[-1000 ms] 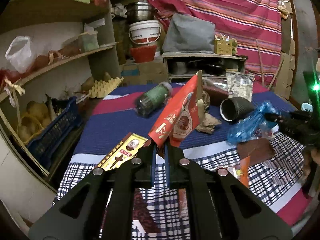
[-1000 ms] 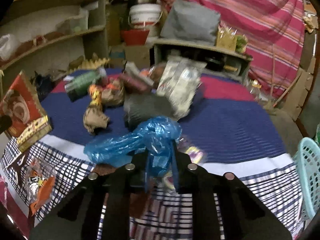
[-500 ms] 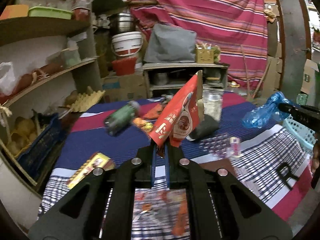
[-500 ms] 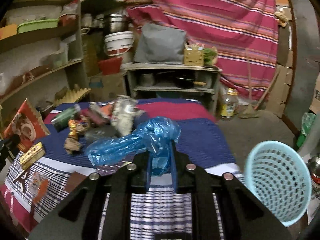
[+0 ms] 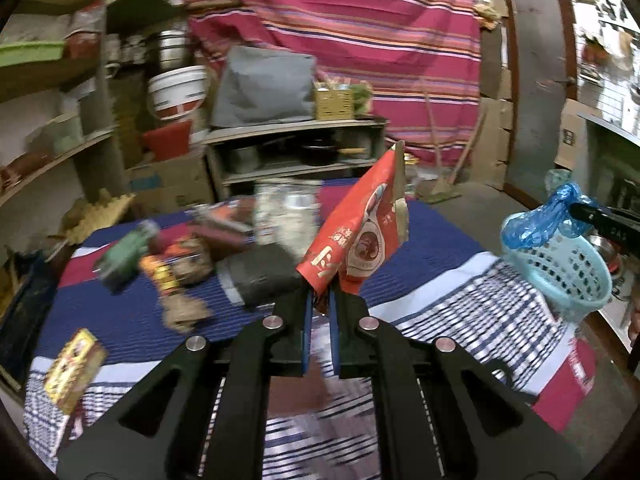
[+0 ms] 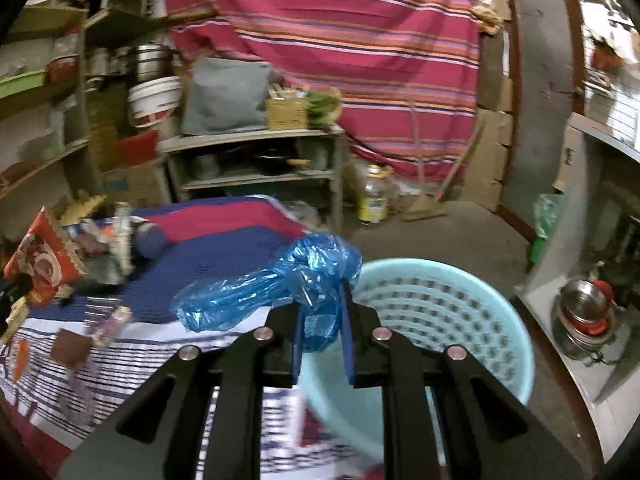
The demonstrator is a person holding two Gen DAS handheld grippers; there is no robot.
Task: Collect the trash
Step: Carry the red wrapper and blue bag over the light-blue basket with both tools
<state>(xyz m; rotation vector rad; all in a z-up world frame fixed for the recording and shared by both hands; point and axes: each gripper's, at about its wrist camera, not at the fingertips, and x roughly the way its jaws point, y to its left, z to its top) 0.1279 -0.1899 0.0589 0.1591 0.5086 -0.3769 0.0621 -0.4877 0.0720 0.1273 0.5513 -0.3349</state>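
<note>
My left gripper (image 5: 320,300) is shut on a red snack wrapper (image 5: 356,232) that stands up above the striped cloth. In the right wrist view that red snack wrapper (image 6: 40,260) shows at the far left. My right gripper (image 6: 320,312) is shut on a crumpled blue plastic bag (image 6: 272,288), held just over the near rim of a light blue plastic basket (image 6: 460,320). From the left wrist view, the blue plastic bag (image 5: 540,224) hangs over the basket (image 5: 568,276) at the right, beside the table's corner.
Loose litter lies on the blue, red and checked cloth (image 5: 120,328): a green bottle (image 5: 128,252), a dark cup (image 5: 260,276), crumpled wrappers (image 5: 184,268) and a yellow packet (image 5: 72,368). Shelves (image 5: 296,132) stand behind, metal pots (image 6: 588,320) on the floor at right.
Both grippers have swung to the right, each keeping its hold. The light blue basket has come into view and now sits right under the blue bag.
</note>
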